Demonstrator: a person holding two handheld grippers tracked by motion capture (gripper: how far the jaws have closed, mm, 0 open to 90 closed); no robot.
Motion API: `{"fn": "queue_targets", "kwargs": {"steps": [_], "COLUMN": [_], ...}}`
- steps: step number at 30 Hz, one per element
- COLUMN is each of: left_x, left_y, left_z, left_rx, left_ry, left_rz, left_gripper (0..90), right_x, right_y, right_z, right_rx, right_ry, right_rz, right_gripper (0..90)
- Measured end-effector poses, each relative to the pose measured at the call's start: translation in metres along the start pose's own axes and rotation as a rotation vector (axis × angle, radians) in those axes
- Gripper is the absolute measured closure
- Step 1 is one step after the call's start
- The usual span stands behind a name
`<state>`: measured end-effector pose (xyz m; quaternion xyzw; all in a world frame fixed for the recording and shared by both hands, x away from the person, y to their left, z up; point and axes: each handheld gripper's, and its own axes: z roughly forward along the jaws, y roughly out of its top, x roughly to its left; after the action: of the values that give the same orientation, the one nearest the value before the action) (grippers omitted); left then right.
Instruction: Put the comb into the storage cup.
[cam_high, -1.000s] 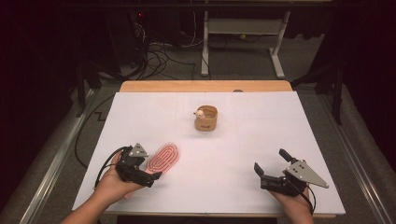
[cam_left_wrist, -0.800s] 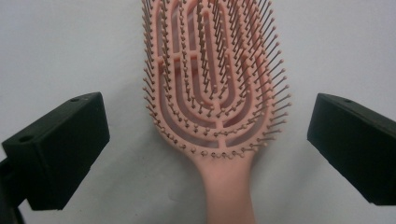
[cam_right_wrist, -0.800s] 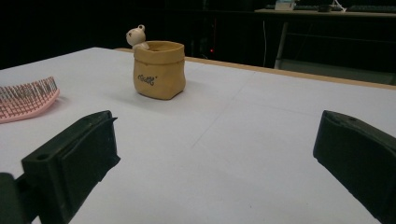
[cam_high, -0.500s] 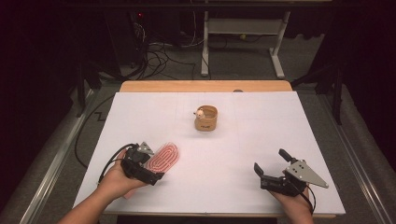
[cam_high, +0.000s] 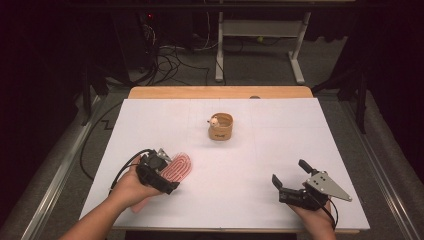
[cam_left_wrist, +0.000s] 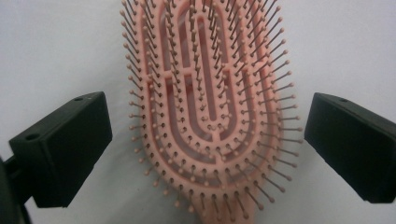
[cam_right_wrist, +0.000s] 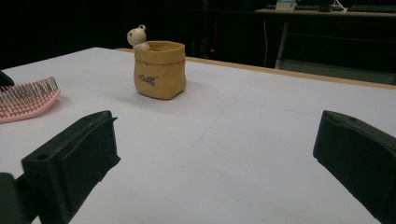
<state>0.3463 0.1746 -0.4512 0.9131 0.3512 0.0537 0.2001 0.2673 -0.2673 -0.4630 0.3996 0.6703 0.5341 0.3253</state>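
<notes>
A pink vented hairbrush (cam_high: 180, 167) lies bristles up on the white table, near the front left. My left gripper (cam_high: 161, 172) hovers over its handle end. In the left gripper view the brush head (cam_left_wrist: 210, 93) sits between the two black jaws, which stand wide apart without touching it, so my left gripper (cam_left_wrist: 208, 140) is open. My right gripper (cam_high: 289, 172) rests at the front right, open and empty. Its own view shows my right gripper (cam_right_wrist: 210, 158) wide open, facing a tan pouch-shaped pot (cam_right_wrist: 159, 70) with a small bear figure (cam_right_wrist: 137, 36) on its rim.
The tan pot (cam_high: 220, 127) stands at the table's middle, toward the far side. White paper (cam_high: 250, 165) covers the table, and a wooden strip (cam_high: 220, 92) shows at the far edge. Cables and a desk frame lie on the floor beyond.
My left gripper has shifted a little right and forward, further over the brush. The right gripper, brush and pot have stayed in place.
</notes>
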Motion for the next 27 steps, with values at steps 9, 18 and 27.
{"fn": "queue_targets", "kwargs": {"steps": [9, 18, 27], "left_x": [0.003, 0.002, 0.005], "left_y": [0.021, 0.03, 0.038], "left_z": [0.008, 0.017, 0.02], "left_rx": [0.082, 0.154, 0.215], "left_ry": [-0.007, -0.004, -0.023], "left_rz": [0.005, 0.011, 0.011], "left_gripper": [2.7, 5.7, 3.8], "right_x": [0.0, -0.001, 0.0], "right_y": [0.0, 0.0, 0.0], "right_z": [0.0, 0.0, 0.0], "right_rx": [0.001, -0.001, 0.0], "right_ry": [0.002, 0.004, 0.005], "right_rz": [0.002, 0.004, 0.003], "right_gripper": [0.4, 0.4, 0.4]}}
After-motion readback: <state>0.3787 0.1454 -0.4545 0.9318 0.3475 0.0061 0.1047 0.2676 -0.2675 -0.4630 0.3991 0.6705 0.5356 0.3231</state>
